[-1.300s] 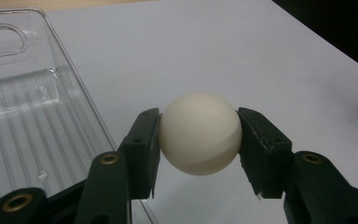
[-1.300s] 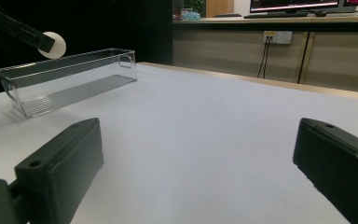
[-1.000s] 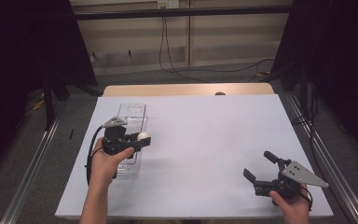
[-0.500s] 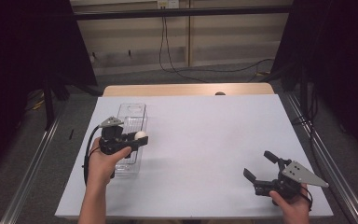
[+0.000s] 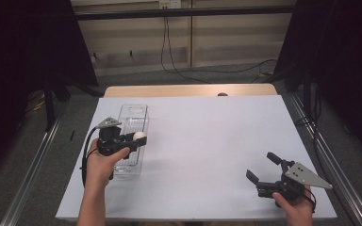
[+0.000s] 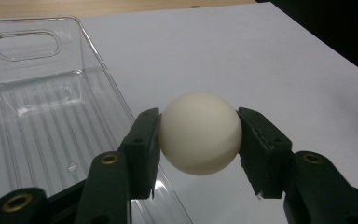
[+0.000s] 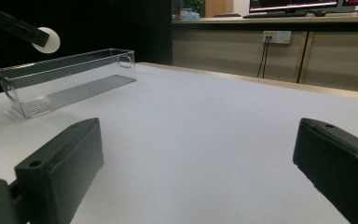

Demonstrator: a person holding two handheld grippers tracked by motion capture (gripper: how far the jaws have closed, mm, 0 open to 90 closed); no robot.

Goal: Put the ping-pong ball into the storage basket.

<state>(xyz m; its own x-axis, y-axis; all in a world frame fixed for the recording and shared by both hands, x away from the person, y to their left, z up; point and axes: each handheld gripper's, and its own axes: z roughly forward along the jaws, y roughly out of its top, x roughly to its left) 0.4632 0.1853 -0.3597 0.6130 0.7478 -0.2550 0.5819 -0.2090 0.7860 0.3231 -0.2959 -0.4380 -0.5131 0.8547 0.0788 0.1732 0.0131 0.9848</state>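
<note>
While the left gripper (image 5: 131,141) hangs over the near half of a clear, ribbed plastic bin (image 5: 133,123) at the left of the white-covered table (image 5: 207,141), its black jaws are clamped on a small, smooth cream-white ball (image 6: 199,132), one pad on each side. In the high view the ball (image 5: 139,136) sits above the bin's right-hand wall, so the open tray lies just to the ball's left and below it, and any drop into the bin would seem to turn on that small sideways offset. The left gripper view bears this out: the bin (image 6: 42,116) fills the space left of the jaws, and its right wall runs under the ball.

The bin is a narrow rectangle whose long axis runs away from the person, toward the far edge of the table, with a cut-out handle at the far end wall. The ball, being round, has no axis or heading of its own.

The right gripper (image 5: 264,170) rests at the near right corner of the table, well apart from the bin, jaws spread wide with nothing between them. The left hand (image 5: 104,162) is plainly the nearer one to the work. From the right gripper view the ball (image 7: 49,39) hangs clear above the bin's rim (image 7: 65,61).
</note>
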